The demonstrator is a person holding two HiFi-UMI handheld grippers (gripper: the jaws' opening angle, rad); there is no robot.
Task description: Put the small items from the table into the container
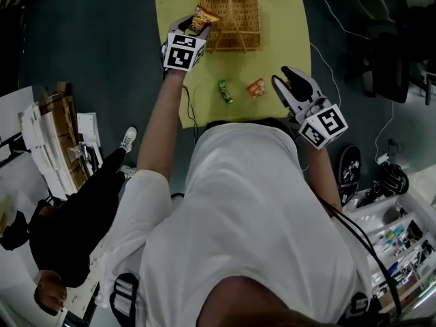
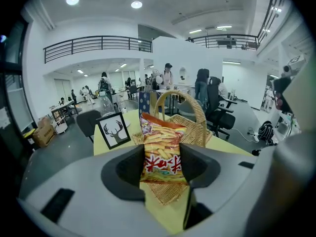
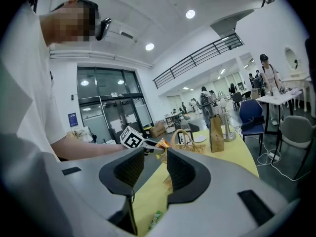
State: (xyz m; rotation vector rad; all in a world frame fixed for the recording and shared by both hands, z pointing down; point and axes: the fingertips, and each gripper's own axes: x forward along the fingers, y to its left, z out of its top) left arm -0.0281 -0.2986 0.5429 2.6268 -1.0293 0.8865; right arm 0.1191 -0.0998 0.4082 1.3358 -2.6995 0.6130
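My left tongs [image 2: 163,164] pinch the packet [image 2: 162,149] low, holding it upright at the basket [image 1: 235,26] edge for dropping; my right tongs [image 3: 150,174] stand spread, empty.

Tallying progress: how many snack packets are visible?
3: fries packet in the left tongs by the basket; green packet and orange packet on the table. More may be hidden.

A red and yellow chips bag [image 2: 163,152] is pinched upright in the left gripper [image 1: 193,24], by the woven basket's [image 1: 253,19] left edge. A small green packet [image 1: 225,91] and a small orange packet [image 1: 256,88] lie close together on the yellow table [image 1: 286,39].
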